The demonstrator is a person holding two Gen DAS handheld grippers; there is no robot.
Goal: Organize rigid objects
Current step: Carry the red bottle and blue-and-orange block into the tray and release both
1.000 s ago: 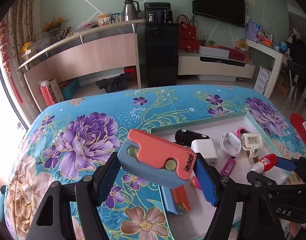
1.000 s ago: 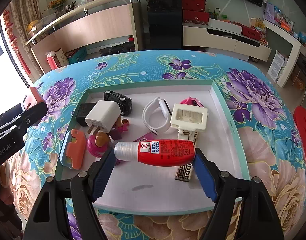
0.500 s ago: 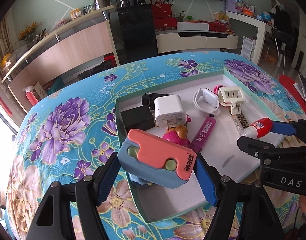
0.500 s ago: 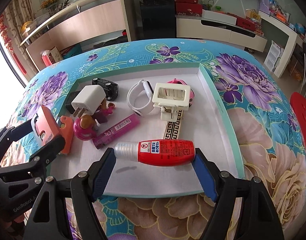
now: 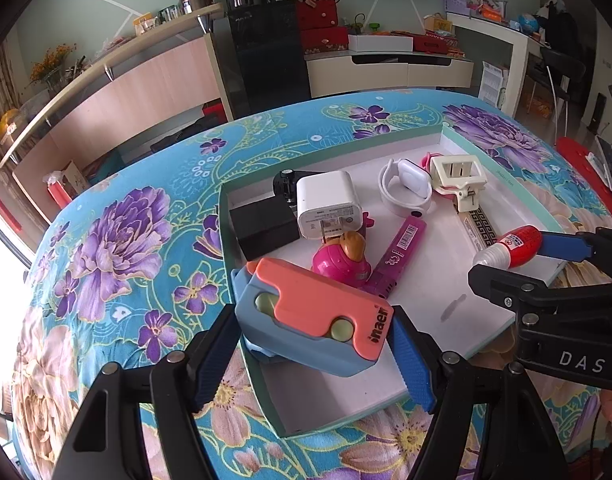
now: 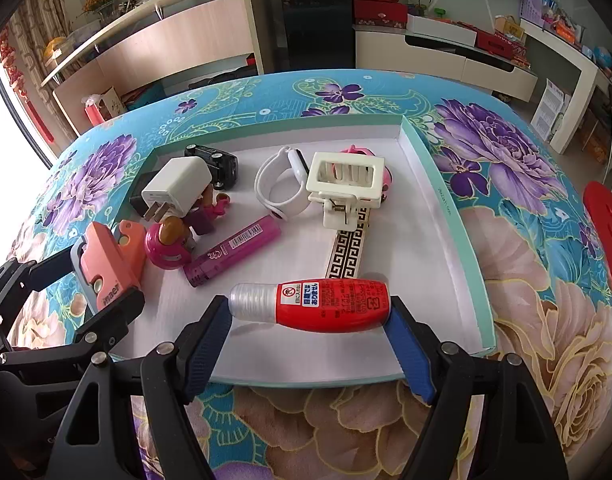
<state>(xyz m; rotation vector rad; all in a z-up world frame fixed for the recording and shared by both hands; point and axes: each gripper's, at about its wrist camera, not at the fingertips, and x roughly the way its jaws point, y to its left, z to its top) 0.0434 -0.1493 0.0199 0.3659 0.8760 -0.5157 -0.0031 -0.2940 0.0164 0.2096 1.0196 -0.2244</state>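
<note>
My left gripper (image 5: 312,344) is shut on a blue and coral box cutter (image 5: 314,320) and holds it over the near left corner of the white tray (image 5: 502,196). It also shows in the right wrist view (image 6: 106,268). A second blue and coral cutter (image 6: 131,242) lies in the tray just beneath it. My right gripper (image 6: 308,316) is shut on a red glue bottle (image 6: 326,306) with a clear cap, held sideways above the tray's near edge; the bottle also shows in the left wrist view (image 5: 514,246).
The tray (image 6: 438,196) holds a white charger (image 6: 178,188), a black toy car (image 6: 218,162), a pink toy (image 6: 168,242), a magenta lighter (image 6: 234,250), a white band (image 6: 278,188), a cream clip (image 6: 346,184) and a patterned strip (image 6: 346,254). It sits on a floral tablecloth (image 6: 506,152).
Both grippers have moved closer over the tray with their objects still held. The left gripper swung right and down over the tray's near left corner.
</note>
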